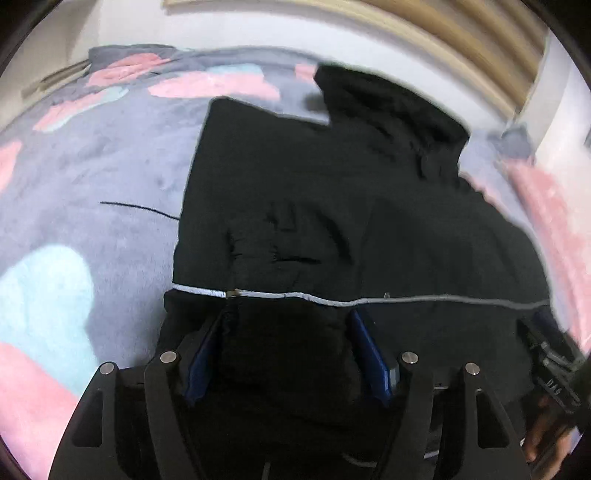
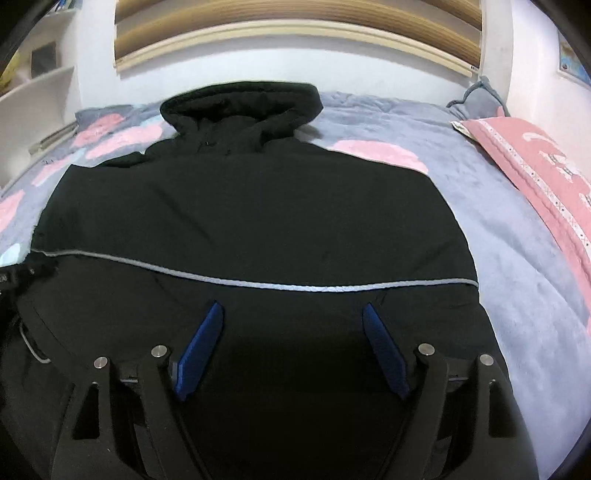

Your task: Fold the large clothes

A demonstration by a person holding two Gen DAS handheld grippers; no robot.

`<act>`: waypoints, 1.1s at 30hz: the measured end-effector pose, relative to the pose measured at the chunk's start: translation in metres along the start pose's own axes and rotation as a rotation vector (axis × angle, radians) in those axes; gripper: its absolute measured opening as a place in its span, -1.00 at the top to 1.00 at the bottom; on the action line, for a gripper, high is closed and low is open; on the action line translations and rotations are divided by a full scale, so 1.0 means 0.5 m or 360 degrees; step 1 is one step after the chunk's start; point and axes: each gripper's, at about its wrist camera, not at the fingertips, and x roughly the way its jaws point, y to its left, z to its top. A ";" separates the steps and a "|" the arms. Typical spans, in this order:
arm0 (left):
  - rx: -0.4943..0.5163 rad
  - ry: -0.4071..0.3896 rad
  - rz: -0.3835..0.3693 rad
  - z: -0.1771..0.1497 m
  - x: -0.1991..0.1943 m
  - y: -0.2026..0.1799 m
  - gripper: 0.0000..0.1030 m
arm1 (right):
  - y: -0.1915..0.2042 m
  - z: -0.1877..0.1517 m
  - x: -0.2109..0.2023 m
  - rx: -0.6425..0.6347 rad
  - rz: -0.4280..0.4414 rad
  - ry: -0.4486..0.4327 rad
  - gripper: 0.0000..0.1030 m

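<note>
- On the grey plush bedspread with pink and pale-blue patches (image 2: 517,266) lies the black hooded padded jacket (image 2: 258,214), spread flat with its hood (image 2: 240,107) toward the wooden-slat headboard (image 2: 295,29) and its lower part toward the two grippers.
- A thin grey reflective piping stripe (image 2: 295,286) runs across the body from side to side — a handy straight line to judge a fold by.
- Left gripper (image 1: 288,325): its blue-padded fingers (image 1: 364,350) stand fairly wide apart with a bunched hump of black fabric between them, just below the stripe. Whether the pads actually pinch the cloth cannot be told; the picture is motion-blurred.
- Right gripper (image 2: 293,321): jaws spread wide, nothing between them, hovering over the jacket's lower panel. Contact with the cloth cannot be judged.
- At the right edge of the left view, the other gripper's dark body and part of a hand appear, partly cut off.
- Handling, as a judgement: the jacket looks soft and puffy, bulky rather than heavy. The shell has the look of a smooth synthetic, so it may slip from a shallow pinch, and the padding will likely spring a fold back open.
- Best hold is probably the hem corners or side seams, where layers are doubled and firmer — a deep bite through all layers, not just the outer shell.
- A thin black drawcord (image 1: 140,210) trails onto the bedspread at the jacket's left edge; it could snag or drag loose.
- A pink patterned pillow (image 2: 535,173) lies well apart to the right.
</note>
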 end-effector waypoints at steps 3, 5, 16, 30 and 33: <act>0.0053 -0.0043 0.0045 -0.007 -0.001 -0.010 -0.36 | 0.003 -0.005 0.007 -0.0010 -0.0011 -0.0009 -0.59; 0.0076 -0.0092 0.0059 -0.019 -0.010 -0.011 -0.37 | 0.005 -0.006 0.010 -0.0013 -0.0022 -0.0007 -0.59; 0.0115 -0.0158 -0.0032 0.041 -0.132 -0.012 -0.37 | -0.011 0.051 -0.035 -0.0080 0.0001 0.0126 -0.61; 0.0121 -0.0264 -0.0011 0.315 -0.014 -0.088 -0.37 | -0.116 0.338 0.078 0.0162 0.0179 0.0001 -0.61; 0.0072 -0.0243 -0.0018 0.356 0.021 -0.082 -0.37 | -0.111 0.378 0.122 0.0122 0.0182 0.0018 -0.61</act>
